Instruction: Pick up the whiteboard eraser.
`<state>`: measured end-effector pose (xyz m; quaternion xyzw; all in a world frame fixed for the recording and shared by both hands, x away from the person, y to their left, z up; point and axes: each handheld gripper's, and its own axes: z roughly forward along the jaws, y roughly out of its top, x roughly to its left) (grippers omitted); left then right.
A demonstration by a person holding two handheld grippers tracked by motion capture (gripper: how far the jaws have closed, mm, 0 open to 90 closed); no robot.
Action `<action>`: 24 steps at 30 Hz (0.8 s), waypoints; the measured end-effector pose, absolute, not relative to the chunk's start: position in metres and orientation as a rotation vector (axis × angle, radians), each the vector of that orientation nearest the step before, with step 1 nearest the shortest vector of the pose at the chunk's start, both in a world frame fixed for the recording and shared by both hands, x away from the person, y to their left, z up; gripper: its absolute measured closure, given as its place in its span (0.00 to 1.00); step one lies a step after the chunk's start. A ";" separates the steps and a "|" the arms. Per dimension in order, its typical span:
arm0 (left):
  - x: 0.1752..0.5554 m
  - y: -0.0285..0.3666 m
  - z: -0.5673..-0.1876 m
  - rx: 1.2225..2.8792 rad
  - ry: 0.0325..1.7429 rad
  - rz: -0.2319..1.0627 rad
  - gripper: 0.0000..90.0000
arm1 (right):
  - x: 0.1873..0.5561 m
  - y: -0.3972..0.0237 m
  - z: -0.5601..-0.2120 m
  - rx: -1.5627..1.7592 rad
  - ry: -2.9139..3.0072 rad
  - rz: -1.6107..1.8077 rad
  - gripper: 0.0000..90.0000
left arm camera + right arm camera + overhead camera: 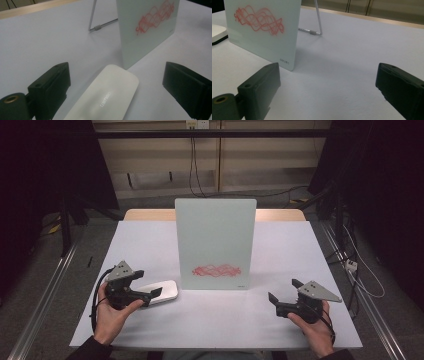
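- Left gripper (pixel 148 285), black w/ grey three-cornered plate on top, is sitting at the near left of the white surface (pixel 280 255), held in the person's left hand (pixel 111 312).
- Its jaws are standing wide; the flat white oblong eraser w/ rounded corners (pixel 106 96) is lying between them on the surface, pads not pressing on it in the left gripper view.
- The eraser (pixel 161 292) is lying just left of the board's near-left corner, v. close to it, long side angling toward the board.
- Pale glass writing board w/ red scribble (pixel 215 242) is standing upright mid-surface, leaning back on a thin metal wire stand (pixel 96 23) behind it.
- The red scribble (pixel 216 270) is running across the board's lower part; small grey lettering is sitting at the bottom right corner.
- Right gripper (pixel 283 291) is resting at the near right, in the person's right hand (pixel 312 322), well apart from the board.
- Its jaws are also gaping wide, nothing between them but bare surface.
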<state>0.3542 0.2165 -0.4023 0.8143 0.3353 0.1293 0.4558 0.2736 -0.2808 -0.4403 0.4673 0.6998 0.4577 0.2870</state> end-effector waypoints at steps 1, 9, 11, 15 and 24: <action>0.356 0.217 -0.402 2.033 0.815 0.328 0.09 | 0.274 -0.281 -0.440 1.249 1.870 1.223 0.06; 0.369 0.213 -0.407 2.081 0.809 0.265 0.07 | 0.274 -0.280 -0.440 1.244 1.871 1.227 0.06; 0.372 0.213 -0.407 2.099 0.799 0.261 0.07 | 0.274 -0.280 -0.440 1.246 1.872 1.224 0.06; 0.376 0.210 -0.404 2.124 0.780 0.256 0.07 | 0.274 -0.280 -0.440 1.245 1.875 1.225 0.06; 0.383 0.203 -0.406 2.203 0.774 0.227 0.14 | 0.274 -0.280 -0.440 1.247 1.877 1.225 0.07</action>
